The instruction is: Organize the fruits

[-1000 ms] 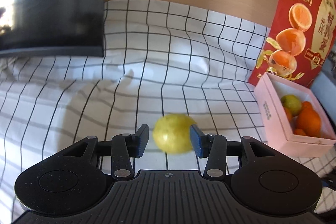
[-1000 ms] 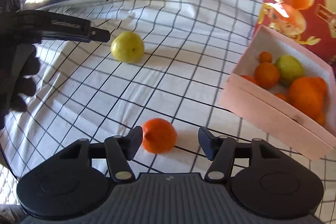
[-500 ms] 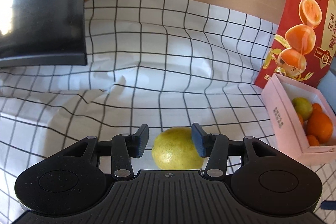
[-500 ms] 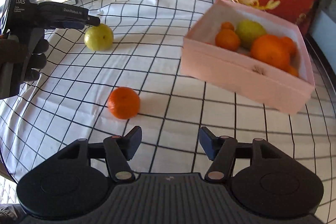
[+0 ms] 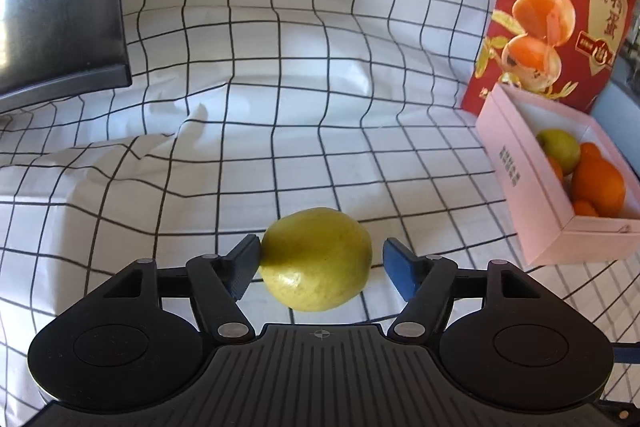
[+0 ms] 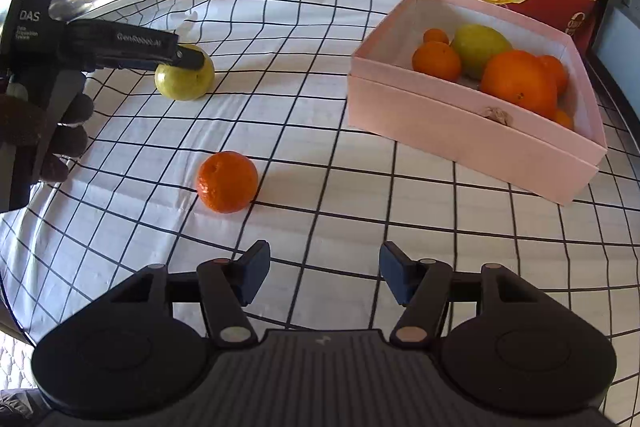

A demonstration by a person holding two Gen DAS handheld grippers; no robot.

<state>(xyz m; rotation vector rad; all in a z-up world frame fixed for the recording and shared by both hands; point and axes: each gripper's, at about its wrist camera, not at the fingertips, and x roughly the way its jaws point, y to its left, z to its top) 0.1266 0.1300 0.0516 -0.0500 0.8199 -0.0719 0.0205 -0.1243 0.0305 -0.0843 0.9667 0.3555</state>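
The left hand-held gripper (image 5: 318,261) has just been opening, and its jaws now stand wide around the yellow-green fruit (image 5: 316,259); a second ago they sat narrower, at the fruit's sides; now the left pad looks to touch or nearly touch the skin while the right pad stands clear with a gap, so nothing is clamped; the fruit rests on the checked cloth (image 5: 280,107) between the jaws, likely so that they can slide deeper around this wide fruit before closing. The right hand-held gripper (image 6: 322,275) holds its jaws apart with nothing between them, unchanged in width; the orange (image 6: 227,182) lies on the cloth ahead of it and to its left, where a second ago it sat just between the fingertips, so that pickup seems not yet begun. Farther ahead and to the right of both grippers sits the pink box (image 6: 460,123), already holding several oranges and a green fruit; behind it stands a red bag (image 5: 560,7).
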